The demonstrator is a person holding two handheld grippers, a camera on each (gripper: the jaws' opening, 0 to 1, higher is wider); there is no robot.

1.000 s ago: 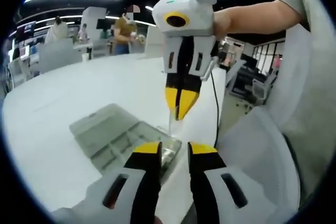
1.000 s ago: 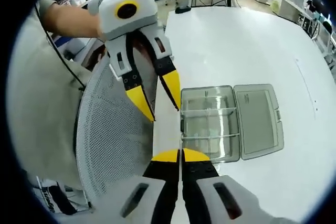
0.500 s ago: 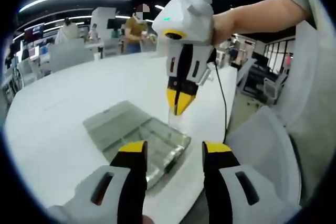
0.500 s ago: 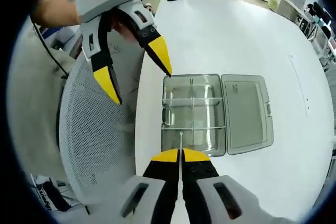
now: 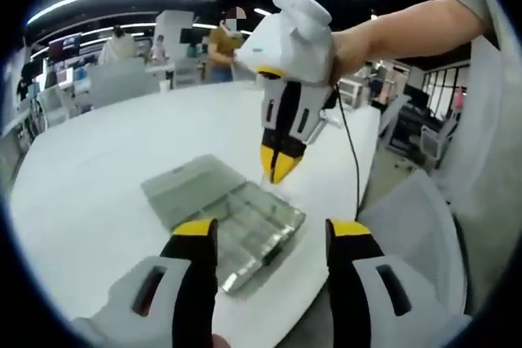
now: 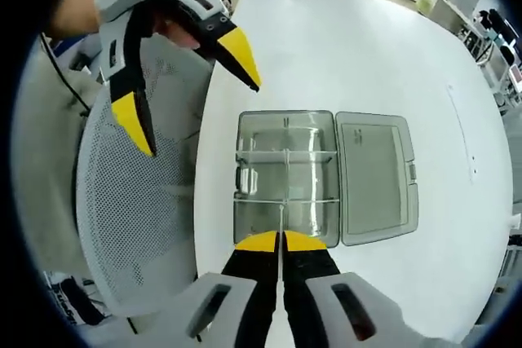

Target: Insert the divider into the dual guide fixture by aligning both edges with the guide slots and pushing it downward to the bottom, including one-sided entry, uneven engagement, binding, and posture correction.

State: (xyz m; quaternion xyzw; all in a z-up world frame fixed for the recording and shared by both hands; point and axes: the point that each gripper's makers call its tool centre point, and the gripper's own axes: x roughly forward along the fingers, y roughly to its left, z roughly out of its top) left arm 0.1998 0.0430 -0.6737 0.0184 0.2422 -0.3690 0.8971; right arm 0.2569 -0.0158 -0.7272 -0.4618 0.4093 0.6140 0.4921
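A clear plastic box point(image 6: 285, 173) lies on the white table with its lid point(image 6: 375, 177) folded open to the right; thin cross walls show inside it. My right gripper point(image 6: 280, 240) is shut on a thin clear divider point(image 6: 281, 219), seen edge-on and hanging over the box's near end. In the left gripper view the right gripper point(image 5: 277, 170) points down just above the box point(image 5: 253, 230), beside the lid point(image 5: 189, 189). My left gripper point(image 5: 271, 232) stands wide open with nothing in it, short of the box. It also appears at upper left point(image 6: 188, 91), beside the table edge.
The round white table point(image 6: 367, 55) has bare room beyond the box. A white mesh chair back point(image 6: 139, 226) stands against the table's near edge, under the left gripper. A person's forearm point(image 5: 408, 26) holds the right gripper. People and desks are far behind.
My left gripper's jaws have spread wider and drawn back from the box. The right gripper, still holding the divider, now sits more squarely over the box's near end.
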